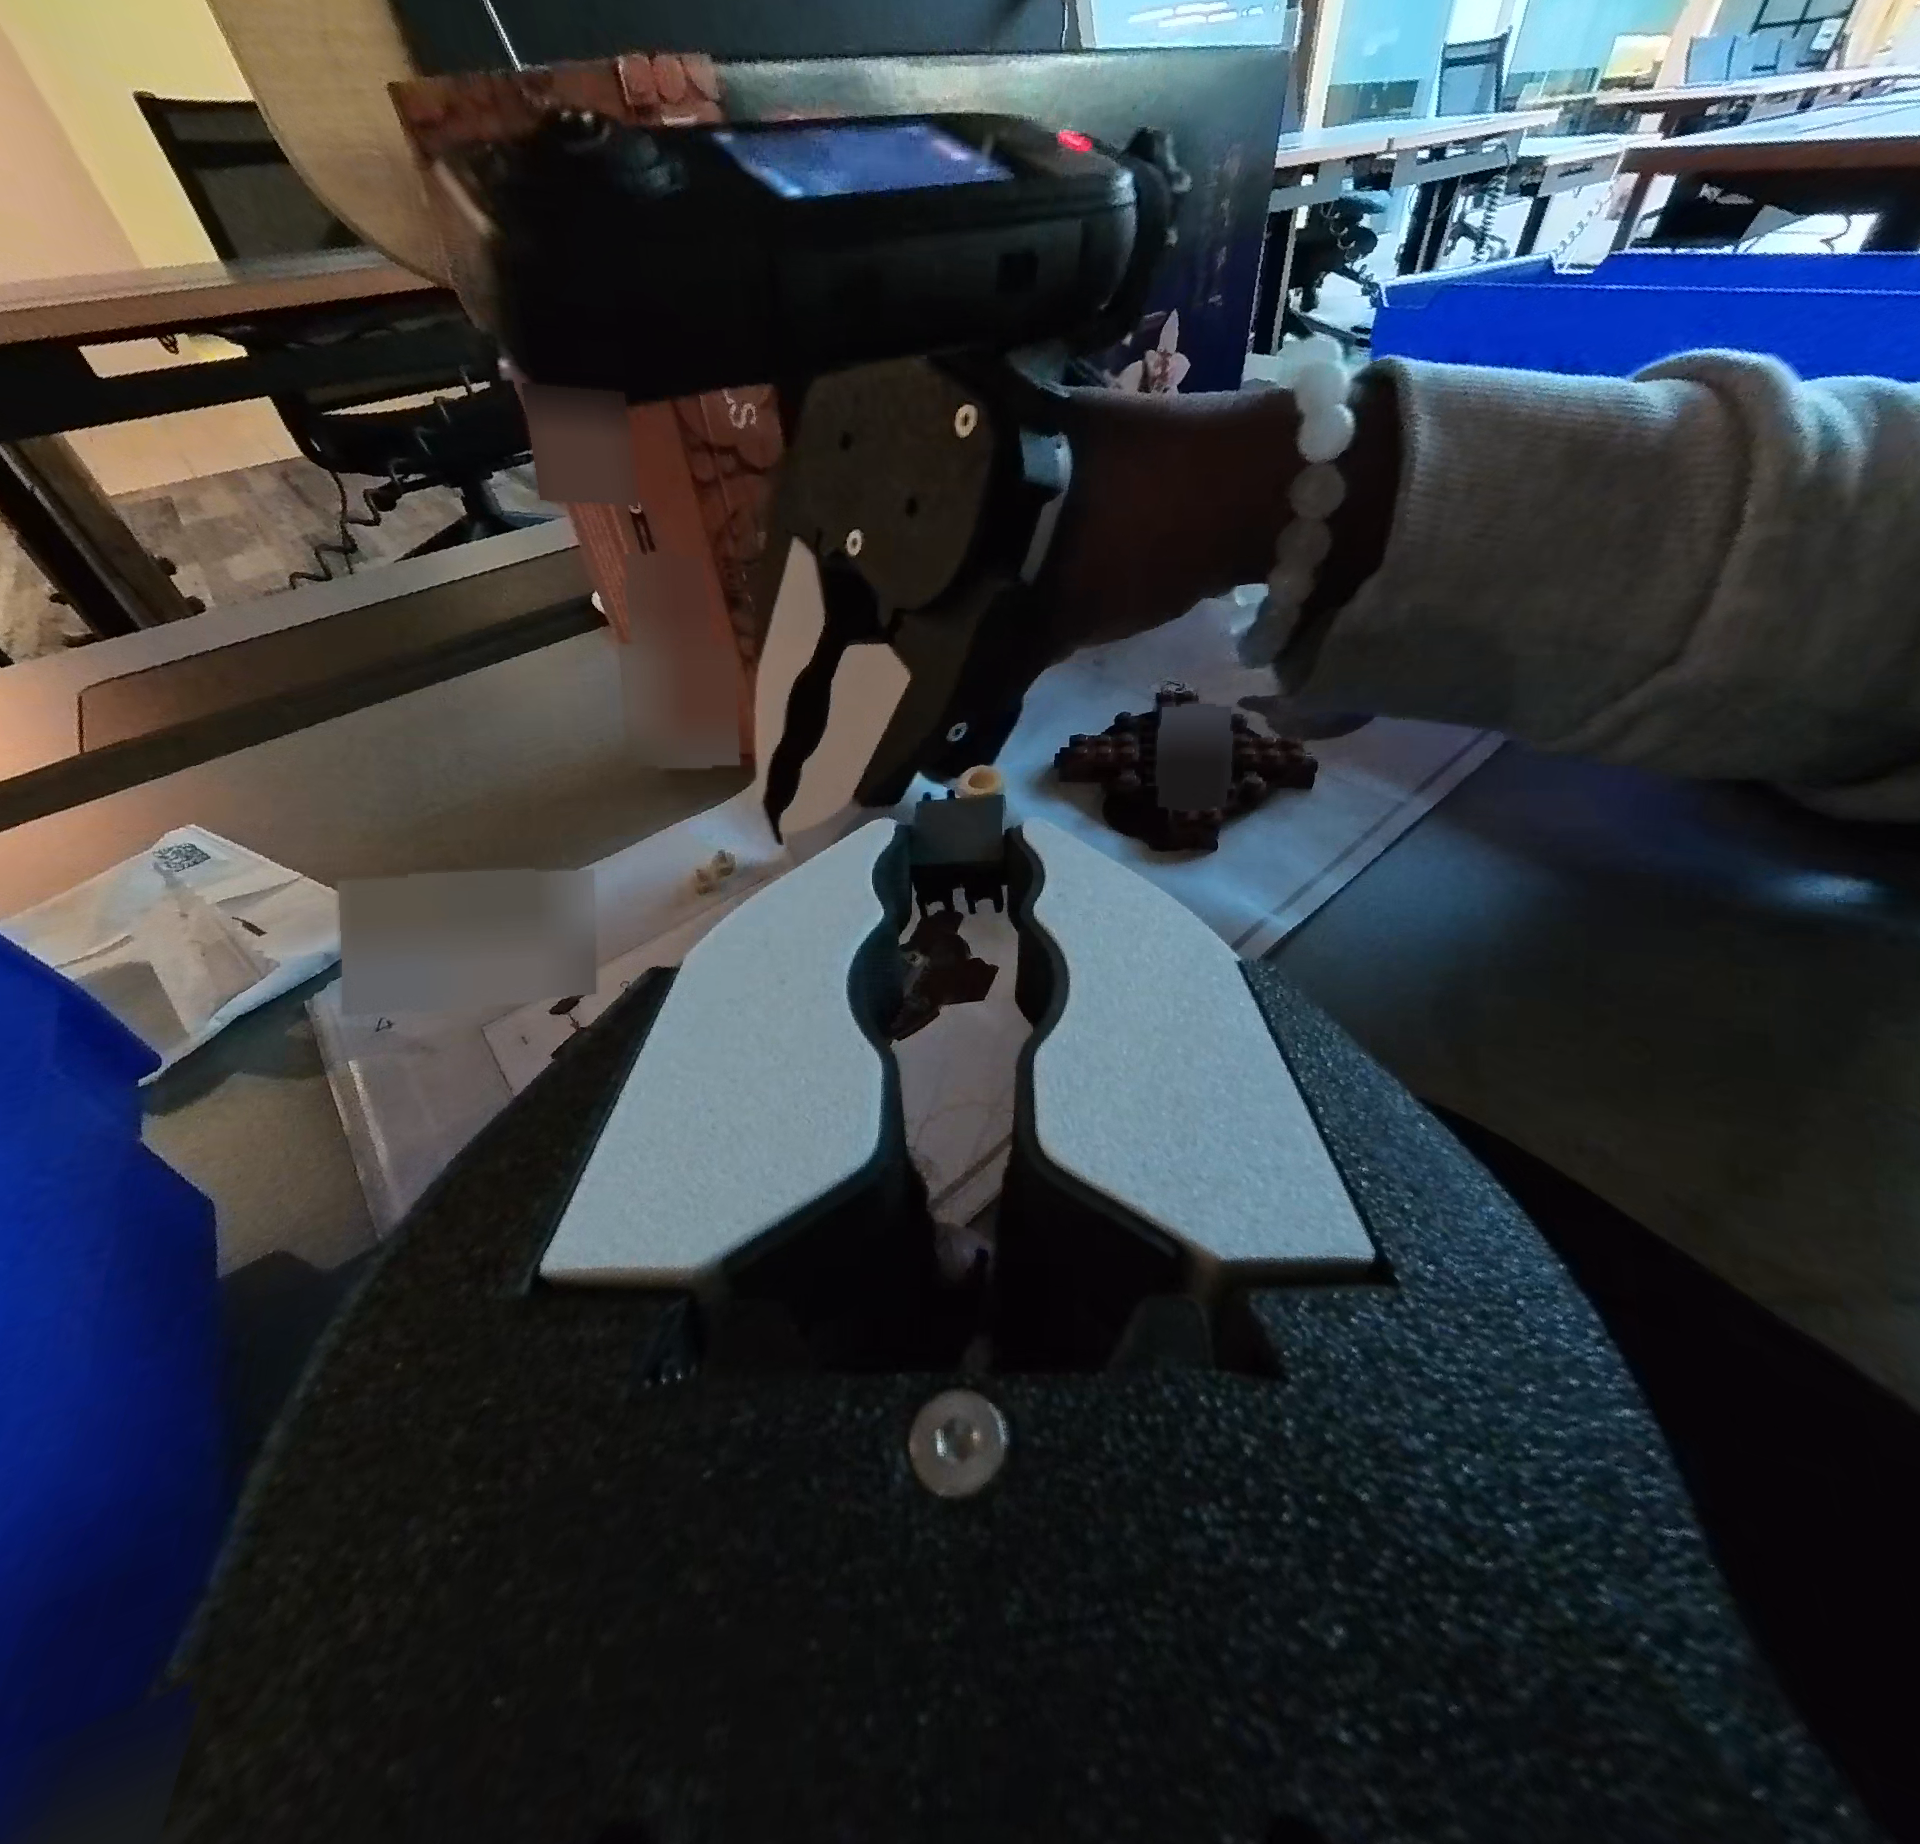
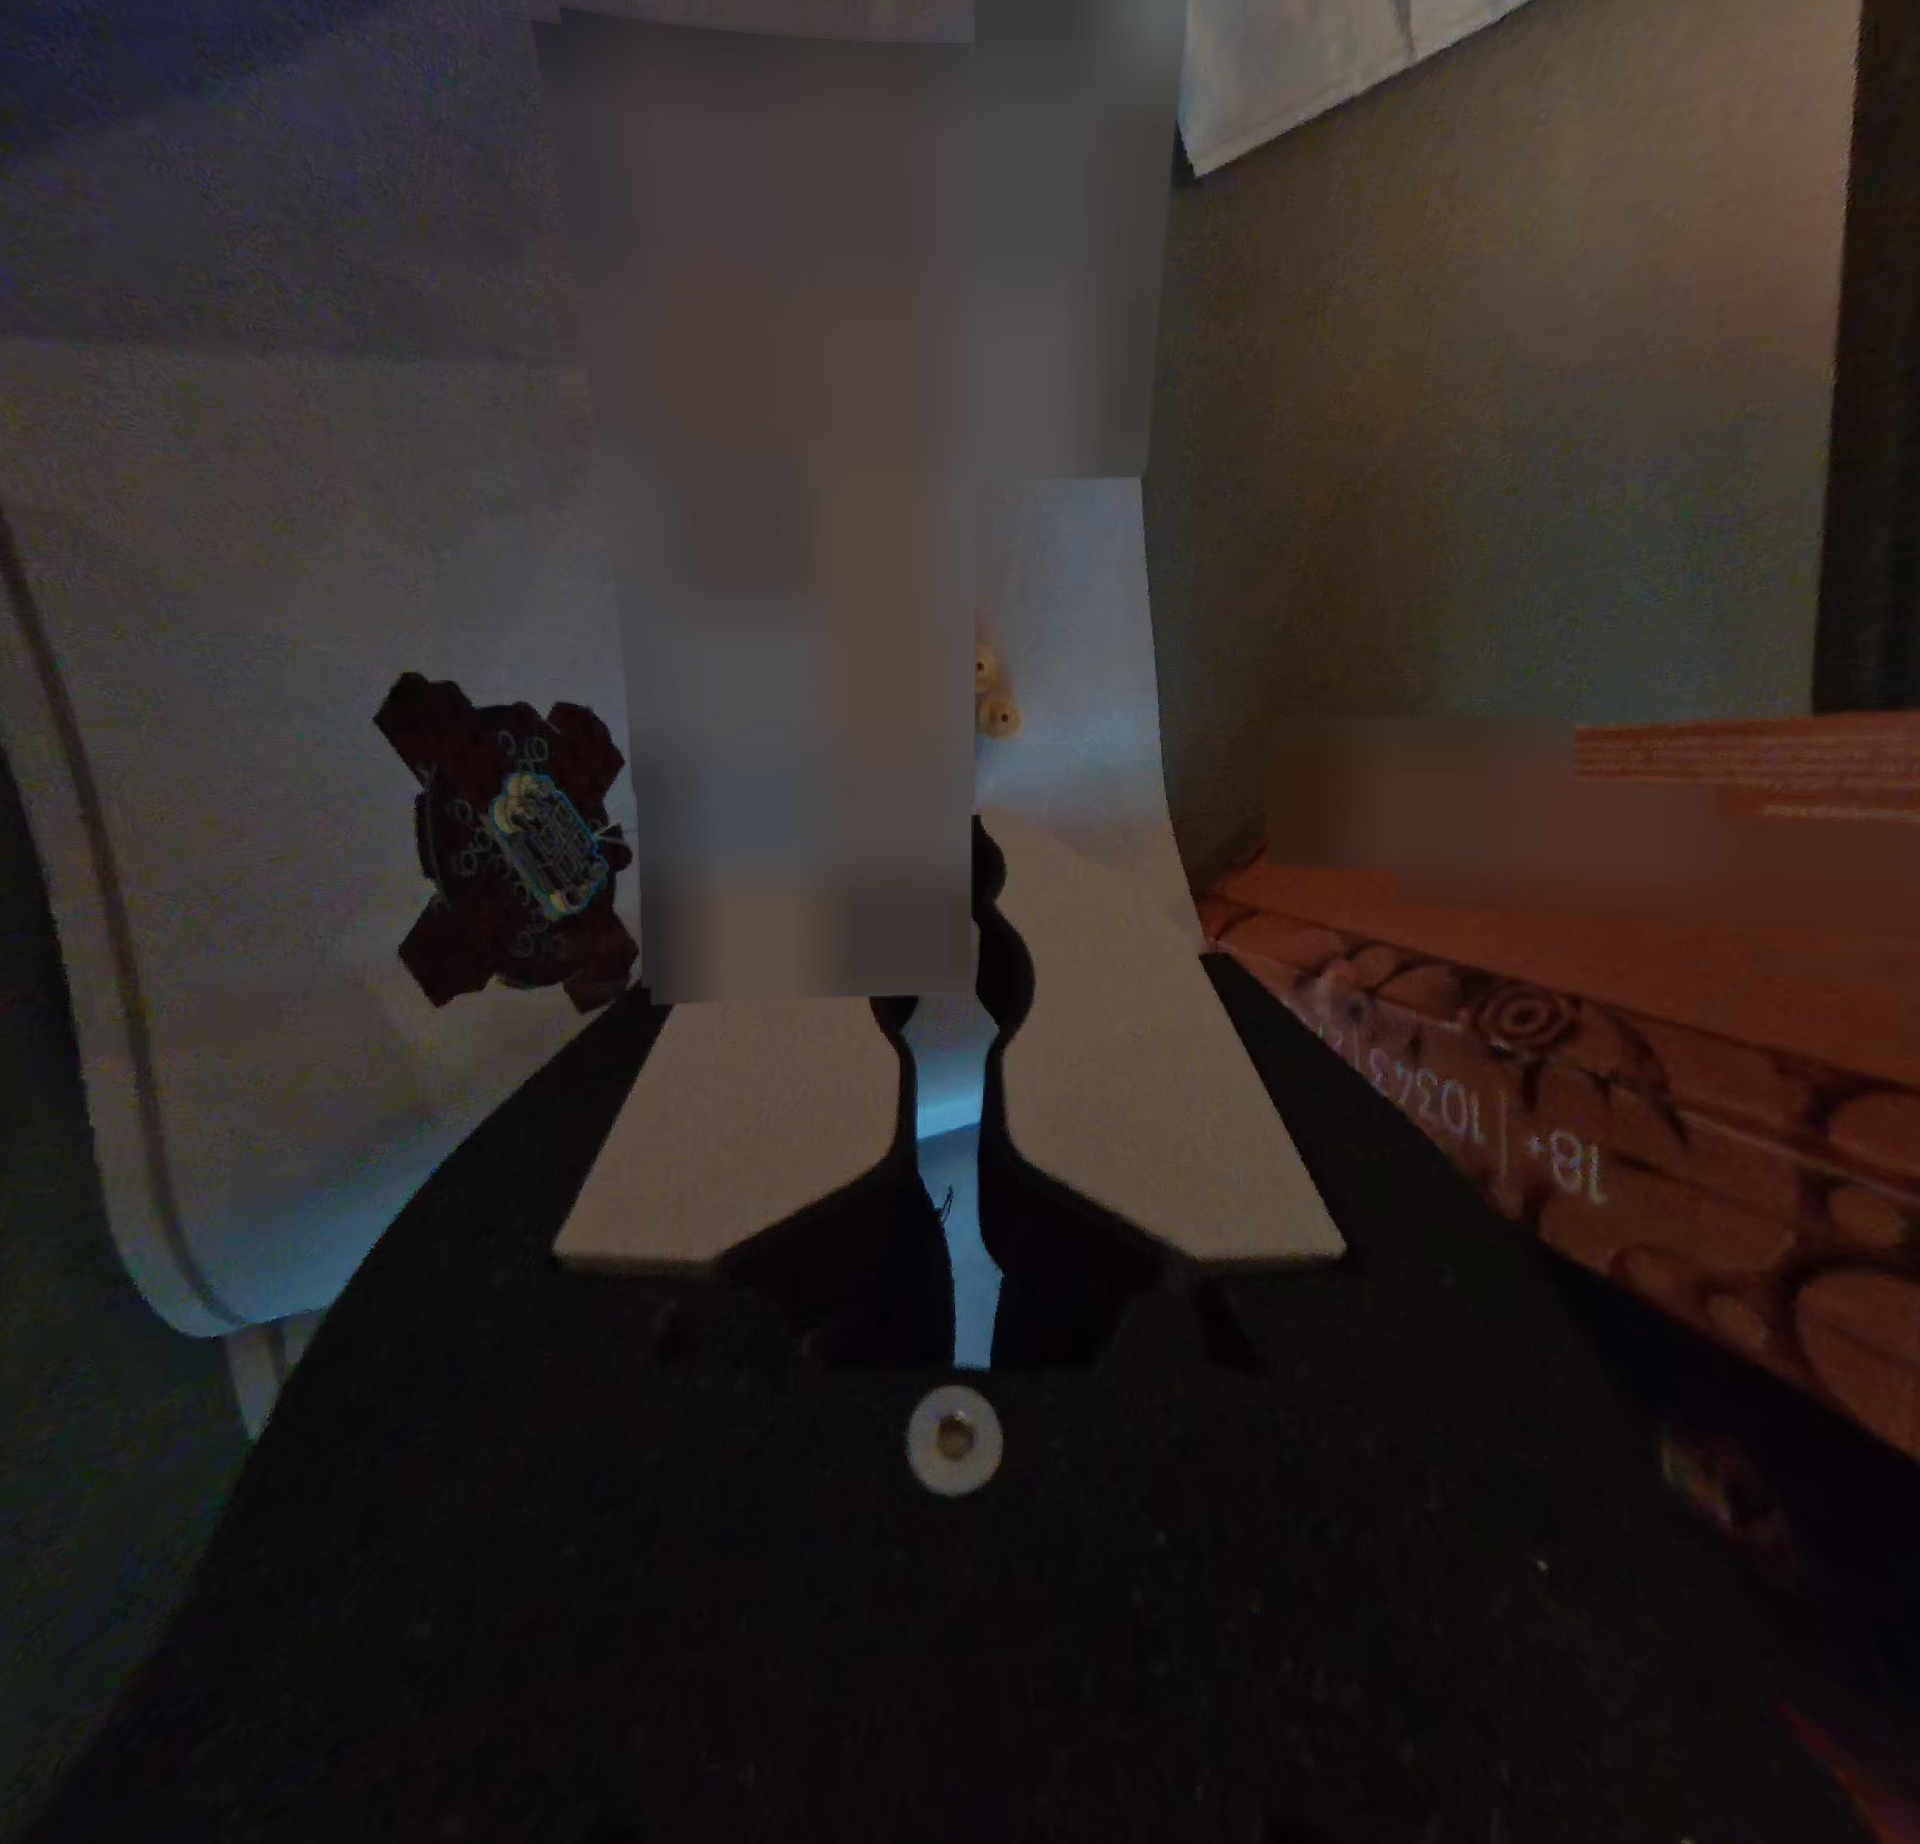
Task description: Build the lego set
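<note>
My left gripper (image 1: pixel 958 859) is shut on a small dark grey brick piece (image 1: pixel 958 830), held above white paper (image 1: pixel 1382 818). A small cream round piece (image 1: pixel 982 782) sits on that brick's top far corner. My right gripper (image 1: pixel 914 781) comes down from above, held by a hand in a grey sleeve (image 1: pixel 1621 568), with its tip right at the cream piece. In the right wrist view its fingers (image 2: pixel 1122 1067) stand close together with a narrow slit between them. A blurred patch hides the tips, so I cannot tell whether they grip anything.
A dark brown brick build (image 1: pixel 1184 786) lies on the paper; it also shows in the right wrist view (image 2: pixel 509 838). Loose cream pieces (image 1: pixel 715 869) (image 2: pixel 997 719) lie nearby. An orange-brown box (image 1: pixel 686 506) (image 2: pixel 1558 1015) stands behind. A blue bin (image 1: pixel 1642 308) is at the far right, and another blue object (image 1: pixel 94 1275) at the near left. Some 12 cm of space lies between my two pairs of fingers.
</note>
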Demonstrator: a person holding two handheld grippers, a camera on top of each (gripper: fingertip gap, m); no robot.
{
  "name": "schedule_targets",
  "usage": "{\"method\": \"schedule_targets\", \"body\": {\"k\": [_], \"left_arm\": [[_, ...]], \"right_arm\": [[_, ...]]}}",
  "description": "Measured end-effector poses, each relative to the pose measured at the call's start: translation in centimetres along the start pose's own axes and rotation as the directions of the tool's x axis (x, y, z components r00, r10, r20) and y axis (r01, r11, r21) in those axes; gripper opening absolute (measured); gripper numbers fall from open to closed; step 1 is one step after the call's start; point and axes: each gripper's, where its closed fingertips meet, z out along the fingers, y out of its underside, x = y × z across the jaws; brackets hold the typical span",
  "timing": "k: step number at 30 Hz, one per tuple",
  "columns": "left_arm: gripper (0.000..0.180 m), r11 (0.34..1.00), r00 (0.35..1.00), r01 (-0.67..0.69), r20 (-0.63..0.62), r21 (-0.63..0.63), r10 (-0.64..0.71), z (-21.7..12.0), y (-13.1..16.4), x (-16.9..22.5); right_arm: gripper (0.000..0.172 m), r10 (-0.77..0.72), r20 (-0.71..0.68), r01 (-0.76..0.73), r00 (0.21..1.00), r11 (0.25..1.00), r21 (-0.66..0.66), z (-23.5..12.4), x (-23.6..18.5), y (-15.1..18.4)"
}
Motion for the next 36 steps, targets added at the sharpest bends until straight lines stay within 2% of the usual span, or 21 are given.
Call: {"method": "schedule_targets", "body": {"k": [6, 12, 19, 23, 27, 31, 36], "left_arm": [[0.017, 1.000, 1.000, -0.001, 0.000, -0.005, 0.001, 0.1, 0.1, 0.0], [0.017, 1.000, 1.000, -0.004, 0.000, -0.011, 0.004, 0.1, 0.2, 0.0], [0.017, 1.000, 1.000, -0.002, -0.001, -0.012, 0.002, 0.2, 0.2, 0.0], [0.017, 1.000, 1.000, 0.000, -0.003, -0.012, 0.000, 0.2, 0.2, 0.0], [0.017, 1.000, 1.000, -0.007, -0.017, -0.013, 0.007, 0.2, 0.2, 0.2], [0.017, 0.999, 0.996, -0.029, -0.081, 0.014, 0.030, -0.3, 0.0, 1.4], [0.017, 0.996, 0.980, -0.081, -0.176, 0.048, 0.089, -1.2, -0.5, 3.9]], "right_arm": [[0.008, -0.020, -0.031, 0.022, 0.999, 0.998, 0.060, -0.7, -0.6, 0.2], [0.006, 0.028, -0.017, -0.026, 0.999, 0.994, 0.107, -1.1, -0.5, 0.0], [0.003, 0.047, 0.031, -0.051, 0.998, 0.993, 0.111, -0.6, -0.7, 0.2], [0.003, 0.049, 0.064, -0.058, 0.997, 0.987, 0.150, -1.4, -0.9, -0.9], [0.005, -0.046, 0.166, 0.021, 0.985, 0.988, 0.151, -1.8, -2.7, -1.6], [0.005, -0.144, 0.339, 0.040, 0.930, 0.954, 0.296, -2.6, -6.7, -3.7], [0.017, -0.285, 0.386, 0.128, 0.878, 0.915, 0.383, -1.8, -9.5, -5.8]]}}
